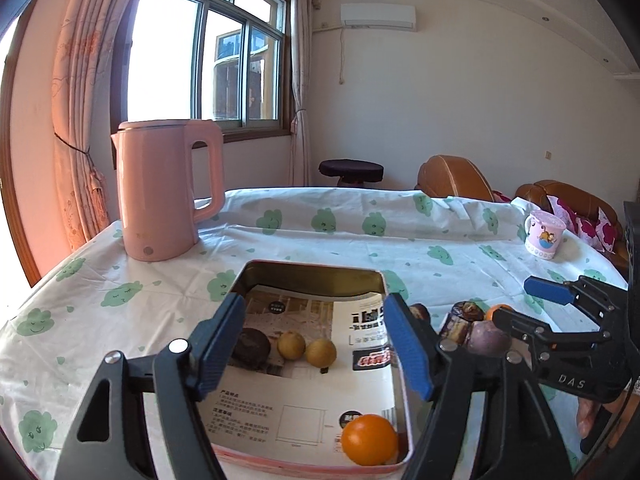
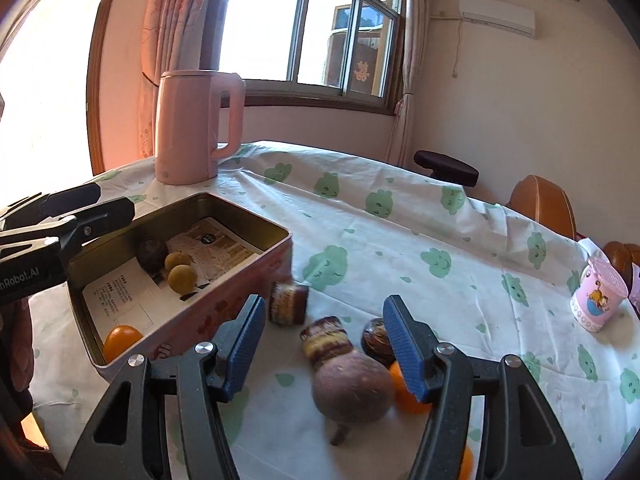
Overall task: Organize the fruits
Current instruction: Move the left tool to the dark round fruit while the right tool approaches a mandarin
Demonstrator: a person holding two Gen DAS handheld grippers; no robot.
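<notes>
Sunlit room, window and curtains behind, and up front a table (image 1: 360, 248) under a white cloth printed with green clouds; pink kettle (image 1: 160, 188) at the far left, cartoon mug (image 2: 598, 294) far off to the right, both well clear of the work. Near the middle, an open rectangular tin (image 1: 312, 276), lined with a printed leaflet and evidently serving as the collecting box: inside, a dark round fruit (image 1: 250, 346) just beside two small yellow-brown fruits (image 1: 291, 345) toward the back, plus an orange (image 1: 370, 438) alone in the near right corner. Left gripper (image 1: 314, 304) poised over the tin, jaws parted and empty, pads pressing on nothing. Right gripper (image 2: 325, 302) aimed down at the loose pile just beside the tin's right wall, jaws likewise apart and gripping nothing. Framed between those fingers, a large purplish-brown fruit (image 2: 352, 388) with a stub of stalk, probably the next pick, being nearest and unobstructed; behind it two banded, cut-looking pieces (image 2: 288, 304), kind hard to tell, a second dark fruit (image 2: 376, 340) and another orange fruit (image 2: 404, 396) half hidden by the right finger. Sorting partly done, by the look of it: four in, at least five out on the cloth.
</notes>
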